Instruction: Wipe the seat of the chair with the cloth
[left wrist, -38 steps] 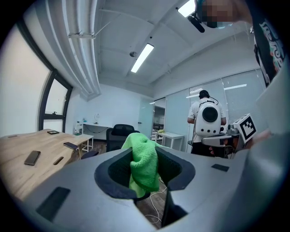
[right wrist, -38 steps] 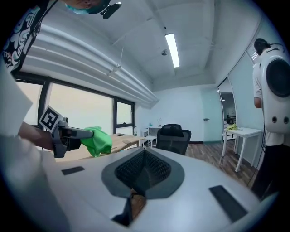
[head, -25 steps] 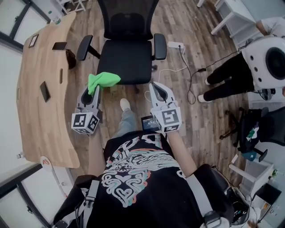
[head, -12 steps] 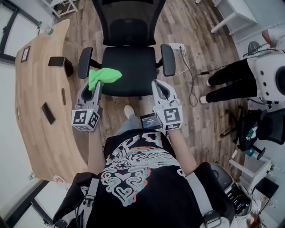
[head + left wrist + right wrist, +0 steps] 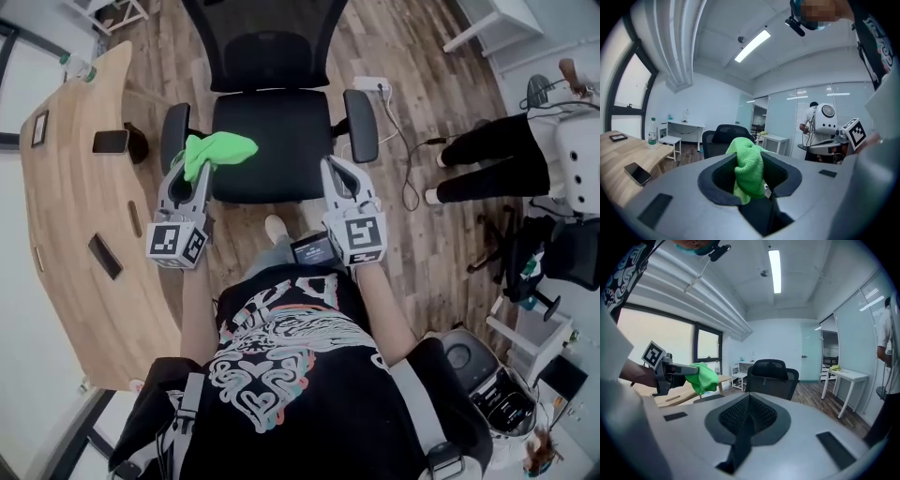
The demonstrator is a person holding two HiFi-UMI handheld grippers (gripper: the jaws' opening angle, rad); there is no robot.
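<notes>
A black mesh office chair stands just ahead of me, its seat (image 5: 272,141) bare between two armrests. My left gripper (image 5: 194,173) is shut on a bright green cloth (image 5: 218,150), which hangs above the seat's front left corner, beside the left armrest (image 5: 172,134). In the left gripper view the cloth (image 5: 749,168) bulges up between the jaws, with the chair (image 5: 723,136) beyond. My right gripper (image 5: 336,171) is shut and holds nothing, near the seat's front right corner. The right gripper view shows the chair's back (image 5: 771,376) ahead and the cloth (image 5: 706,377) to the left.
A curved wooden desk (image 5: 66,197) runs along the left, carrying two phones (image 5: 111,142) (image 5: 104,255) and a bottle (image 5: 80,67). A power strip (image 5: 372,92) with cables lies on the floor right of the chair. A person (image 5: 492,159) and a white robot (image 5: 583,164) stand at right.
I have stepped closer to the chair. Both grippers now reach the seat's front edge. The cloth is still in the left gripper and has moved over the seat's left corner.
</notes>
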